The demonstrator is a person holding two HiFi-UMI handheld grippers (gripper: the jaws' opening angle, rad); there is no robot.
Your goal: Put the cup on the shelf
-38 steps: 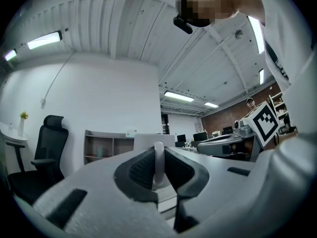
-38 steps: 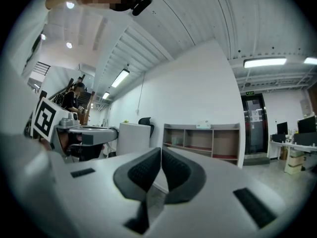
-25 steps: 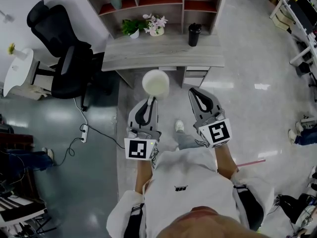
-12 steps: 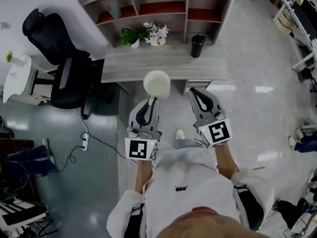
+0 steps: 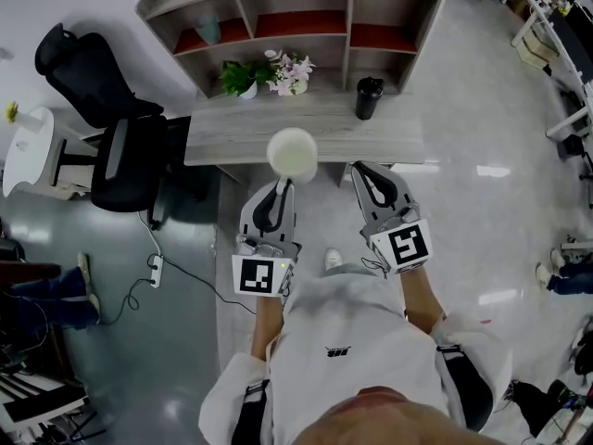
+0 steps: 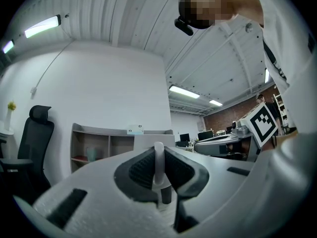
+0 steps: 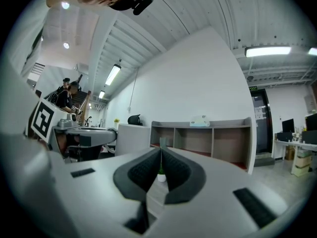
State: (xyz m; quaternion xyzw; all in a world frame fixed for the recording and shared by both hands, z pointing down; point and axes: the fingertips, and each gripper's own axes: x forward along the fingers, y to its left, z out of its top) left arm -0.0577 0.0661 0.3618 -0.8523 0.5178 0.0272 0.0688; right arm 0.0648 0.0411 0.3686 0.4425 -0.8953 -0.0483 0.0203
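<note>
The left gripper [image 5: 284,185] had its fingers [image 6: 142,168] clamped on the thin wall of the white cup [image 5: 293,152], which sat just past their tips with its open mouth facing up. The right gripper [image 5: 359,169] was beside it, to the cup's right, its fingers pressed together with nothing between them. Ahead of both pairs of fingers stood the bench [image 5: 306,123], with the shelf [image 5: 347,12] beyond it.

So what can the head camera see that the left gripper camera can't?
Only the head view shows the black tumbler and the potted plant on the desk. Only the left gripper view shows the ceiling lights. Both show the shelf, the black chair and the cup pinched in the left gripper fingers.
</note>
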